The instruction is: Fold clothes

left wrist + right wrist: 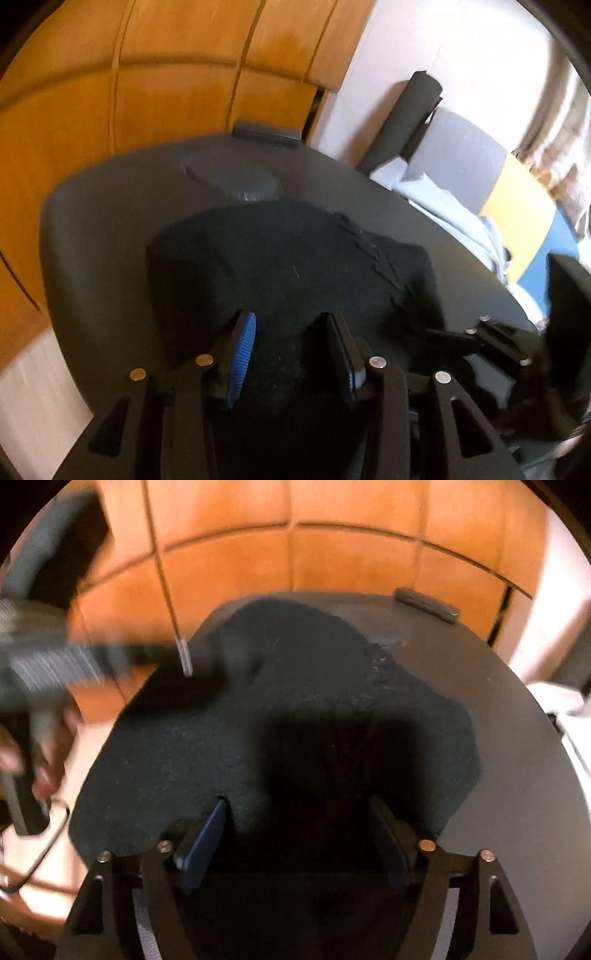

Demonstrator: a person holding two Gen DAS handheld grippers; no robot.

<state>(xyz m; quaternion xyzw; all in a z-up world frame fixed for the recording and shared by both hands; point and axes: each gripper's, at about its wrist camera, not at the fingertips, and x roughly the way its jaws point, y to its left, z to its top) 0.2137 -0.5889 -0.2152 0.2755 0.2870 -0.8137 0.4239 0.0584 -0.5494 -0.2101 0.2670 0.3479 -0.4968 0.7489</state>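
A black garment (pixel 280 251) lies spread on a dark round table (pixel 103 206). My left gripper (pixel 291 321) hangs just over the garment's near part. Its blue pads (pixel 242 350) stand apart and show only loose cloth under the gap. In the right wrist view the same garment (pixel 295 686) covers much of the table (pixel 524 794). My right gripper (pixel 299 805) is wide open above the garment's near edge, and its shadow falls on the cloth. The left tool's blurred body (pixel 55 657), held by a hand (pixel 48 764), reaches in from the left.
A small dark flat object (pixel 266 134) sits at the table's far edge, with a grey oval patch (pixel 229 177) in front of it. Wooden panelling (pixel 147 92) stands behind. On the right are a rolled dark mat (pixel 402 114), a grey chair (pixel 458 158) and a pale cloth (pixel 443 206).
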